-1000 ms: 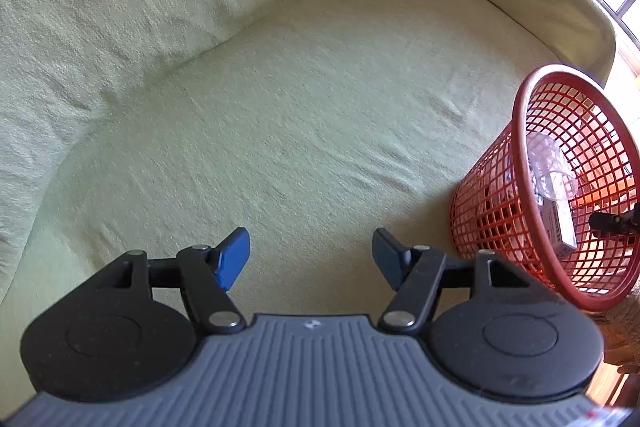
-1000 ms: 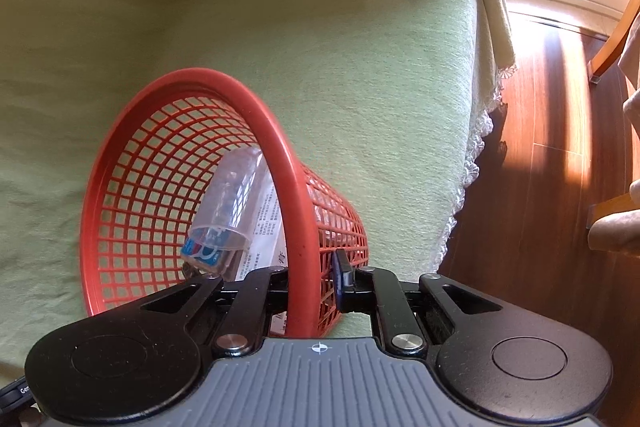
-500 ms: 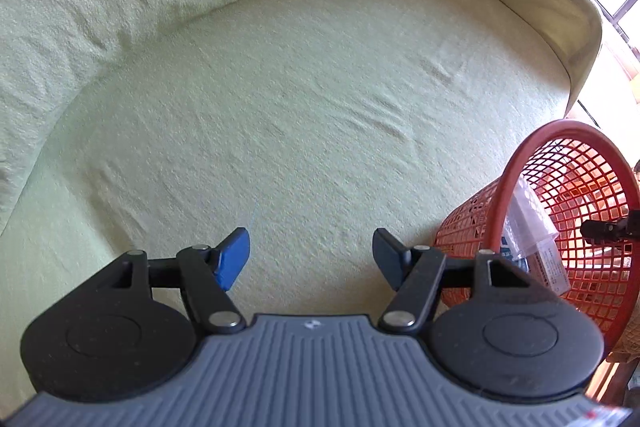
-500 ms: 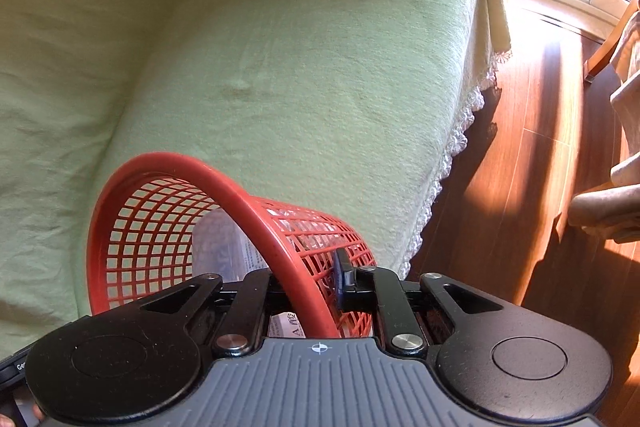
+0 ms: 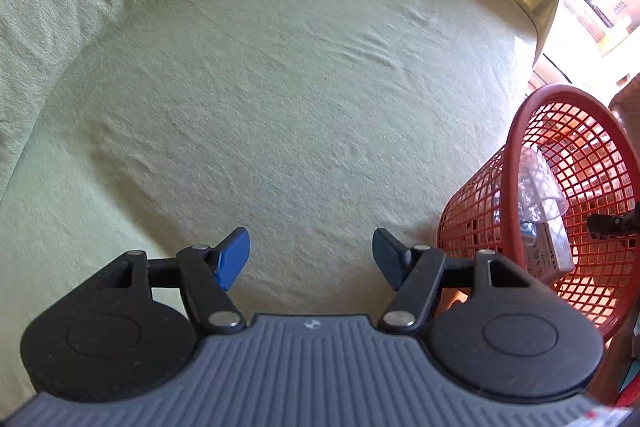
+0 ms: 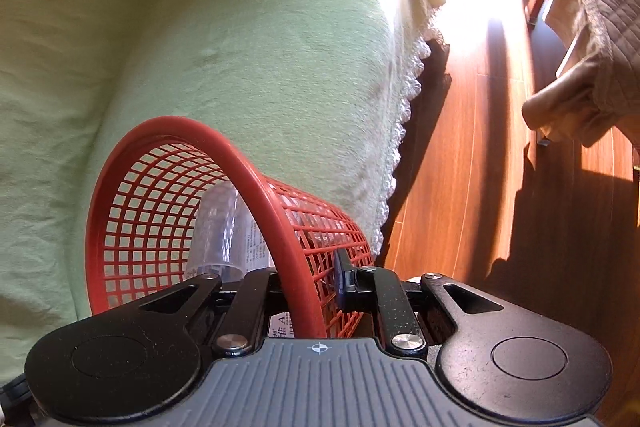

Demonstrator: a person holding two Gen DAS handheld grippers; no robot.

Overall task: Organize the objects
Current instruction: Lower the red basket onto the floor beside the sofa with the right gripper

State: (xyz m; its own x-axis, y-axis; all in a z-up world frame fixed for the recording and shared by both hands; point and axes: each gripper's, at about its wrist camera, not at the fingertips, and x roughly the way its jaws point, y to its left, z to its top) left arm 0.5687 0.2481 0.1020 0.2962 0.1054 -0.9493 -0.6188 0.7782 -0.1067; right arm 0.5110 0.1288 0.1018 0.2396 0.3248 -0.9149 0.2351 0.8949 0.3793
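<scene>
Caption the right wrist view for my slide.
Right gripper clamps the rim of a red plastic mesh basket holding a clear plastic cup, above a green-covered sofa.

In the right wrist view, the rim of the red basket [image 6: 256,179] hides the inner finger of the right gripper [image 6: 308,287]. The clear cup [image 6: 218,227] and the printed box [image 6: 256,247] inside the basket are partly covered, and the print is too small to read. In the left wrist view, the picture's right edge cuts off the basket.
</scene>
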